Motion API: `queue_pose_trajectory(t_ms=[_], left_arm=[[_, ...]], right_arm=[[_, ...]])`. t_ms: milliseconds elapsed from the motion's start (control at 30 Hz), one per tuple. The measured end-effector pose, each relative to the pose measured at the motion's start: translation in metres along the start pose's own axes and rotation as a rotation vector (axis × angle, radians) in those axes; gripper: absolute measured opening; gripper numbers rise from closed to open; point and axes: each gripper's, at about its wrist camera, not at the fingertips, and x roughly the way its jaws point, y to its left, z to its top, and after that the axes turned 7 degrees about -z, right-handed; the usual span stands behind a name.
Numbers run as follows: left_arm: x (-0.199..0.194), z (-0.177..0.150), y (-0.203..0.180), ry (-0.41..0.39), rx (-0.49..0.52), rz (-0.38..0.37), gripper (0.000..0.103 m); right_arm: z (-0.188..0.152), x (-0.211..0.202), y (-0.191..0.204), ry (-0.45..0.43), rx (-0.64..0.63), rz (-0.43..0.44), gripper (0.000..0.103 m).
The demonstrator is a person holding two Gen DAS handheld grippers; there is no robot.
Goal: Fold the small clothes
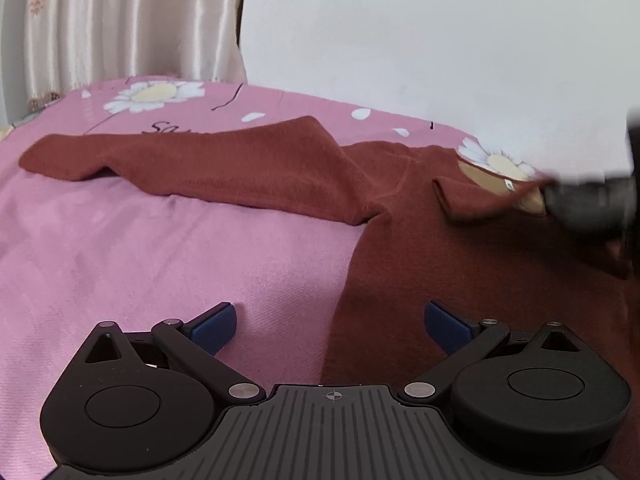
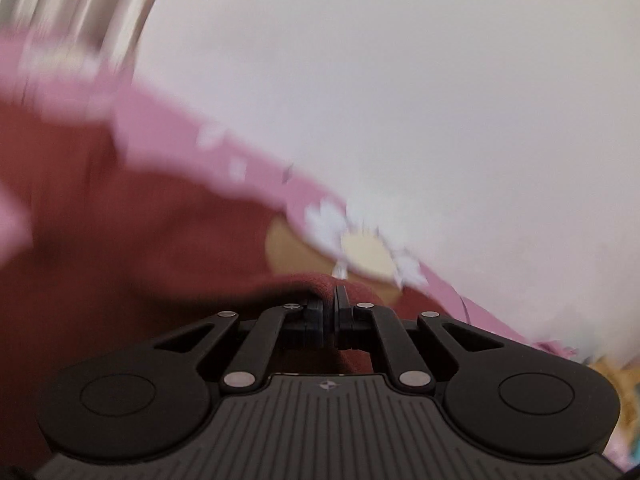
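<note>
A rust-red knit sweater lies on a pink flowered bedsheet. One sleeve stretches out to the left. My left gripper hovers open over the sweater's left side edge; one blue pad is over the sheet and the other over the knit. At the right edge of the left wrist view, my right gripper is blurred and pinches the collar, lifting its rim. In the right wrist view the right gripper is shut with red fabric bunched at its tips.
A white wall runs close behind the bed. A cream flowered curtain hangs at the back left. Bare pink sheet spreads to the left of the sweater's body. The right wrist view is smeared.
</note>
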Motion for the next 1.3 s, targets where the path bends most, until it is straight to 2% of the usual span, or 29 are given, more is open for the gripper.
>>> queue_pose_trajectory(t_ms=[67,133,200,267,333,367,400,500,600,667,733,767,833,867,933,1067,1167,1233,1300], left_arm=[[-0.001,-0.001,-0.001,-0.002,0.002,0.002,0.103],[-0.002,-0.001,-0.002,-0.003,0.007,0.006,0.103],[-0.002,-0.001,-0.002,-0.002,0.009,0.008,0.103],[-0.001,-0.001,-0.002,0.001,0.007,0.006,0.103],[-0.001,-0.001,-0.001,0.003,0.004,0.004,0.103],[-0.001,-0.001,-0.001,0.003,0.002,0.002,0.103],[0.000,0.000,-0.001,0.003,0.001,0.001,0.103],[0.000,0.000,0.000,0.004,-0.002,0.001,0.103],[0.000,0.000,-0.001,0.007,0.000,0.009,0.103],[0.001,0.001,-0.002,0.010,0.004,0.018,0.103],[0.001,0.000,-0.003,0.013,0.007,0.029,0.103],[0.001,0.001,-0.003,0.014,0.007,0.034,0.103],[0.002,0.001,-0.003,0.015,0.008,0.043,0.103],[0.002,0.001,-0.003,0.014,0.009,0.046,0.103],[0.002,0.001,-0.003,0.014,0.009,0.048,0.103],[0.001,0.001,-0.003,0.011,0.005,0.042,0.103],[0.000,0.000,-0.001,0.007,-0.006,0.039,0.103],[-0.002,0.001,0.001,-0.002,-0.018,0.049,0.103],[-0.008,0.001,0.004,-0.038,-0.040,0.098,0.103]], right_arm=[[0.015,0.003,0.010,-0.001,0.022,0.030,0.008],[0.019,0.013,0.024,0.062,0.018,0.080,0.014],[0.013,0.023,0.038,0.136,-0.011,0.133,0.030],[0.002,0.017,0.040,0.138,-0.027,0.136,0.030],[-0.004,0.006,0.028,0.128,-0.025,0.147,0.044],[-0.007,-0.001,0.017,0.125,-0.018,0.147,0.061],[-0.011,-0.010,0.003,0.110,-0.008,0.143,0.073],[-0.032,-0.028,-0.040,0.090,-0.005,0.068,0.079],[-0.063,-0.034,-0.081,0.112,0.000,-0.057,0.082],[-0.087,-0.026,-0.102,0.163,-0.015,-0.147,0.082],[-0.110,-0.007,-0.119,0.281,-0.042,-0.245,0.081],[-0.117,-0.007,-0.134,0.274,0.032,-0.224,0.084],[-0.114,-0.012,-0.156,0.323,0.204,-0.190,0.085],[-0.108,-0.017,-0.157,0.311,0.231,-0.188,0.084],[-0.093,-0.035,-0.139,0.202,0.156,-0.181,0.084],[-0.064,-0.071,-0.060,-0.075,-0.202,-0.056,0.088],[-0.056,-0.088,0.006,-0.268,-0.498,-0.011,0.090],[-0.059,-0.089,0.045,-0.373,-0.690,-0.006,0.090],[-0.060,-0.081,0.073,-0.425,-0.830,0.007,0.089]])
